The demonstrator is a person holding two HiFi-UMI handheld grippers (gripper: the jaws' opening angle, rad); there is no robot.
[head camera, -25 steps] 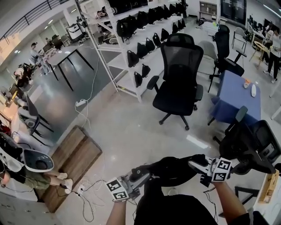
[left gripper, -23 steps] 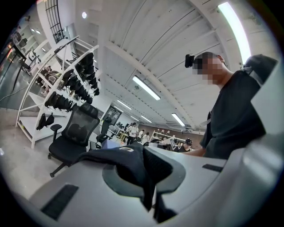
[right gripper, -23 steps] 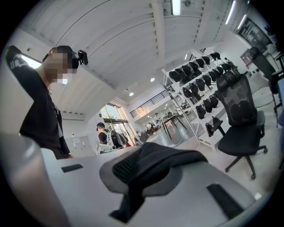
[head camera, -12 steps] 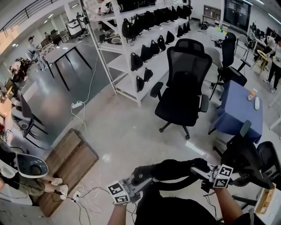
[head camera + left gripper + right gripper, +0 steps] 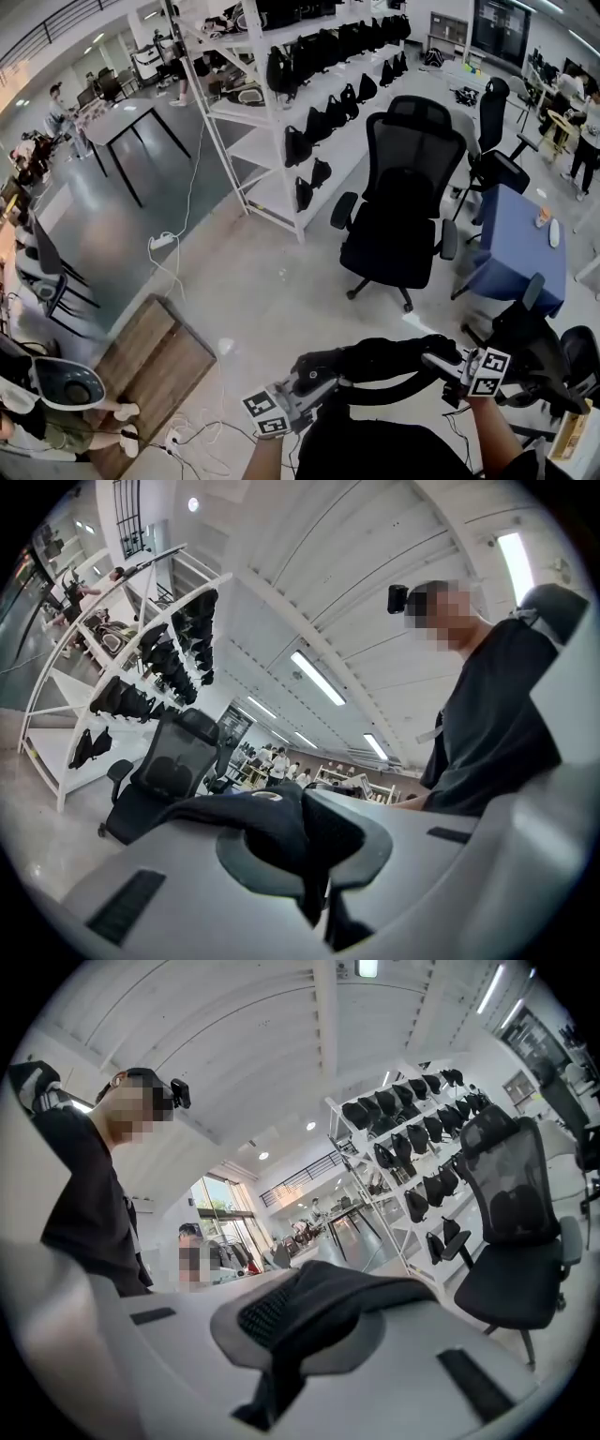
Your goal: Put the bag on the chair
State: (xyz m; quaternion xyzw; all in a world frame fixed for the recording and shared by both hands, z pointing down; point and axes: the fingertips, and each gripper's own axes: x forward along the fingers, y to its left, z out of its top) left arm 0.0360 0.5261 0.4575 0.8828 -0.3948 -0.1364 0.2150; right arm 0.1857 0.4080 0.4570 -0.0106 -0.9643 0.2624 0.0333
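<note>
Matt black cloth bag (image 5: 375, 358) (one patch open mesh); black mesh-backed office chair (image 5: 412, 159); glossy pale grey floor (image 5: 272, 281); brown wooden platform (image 5: 159, 356).

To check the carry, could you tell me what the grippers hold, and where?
The black bag: left gripper pinches its left end, right gripper its right end.

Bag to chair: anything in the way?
Nothing visible. The bag, clamped by the left gripper and right gripper, faces the black chair across bare floor. The blue table and a second chair stand off to the right.
</note>
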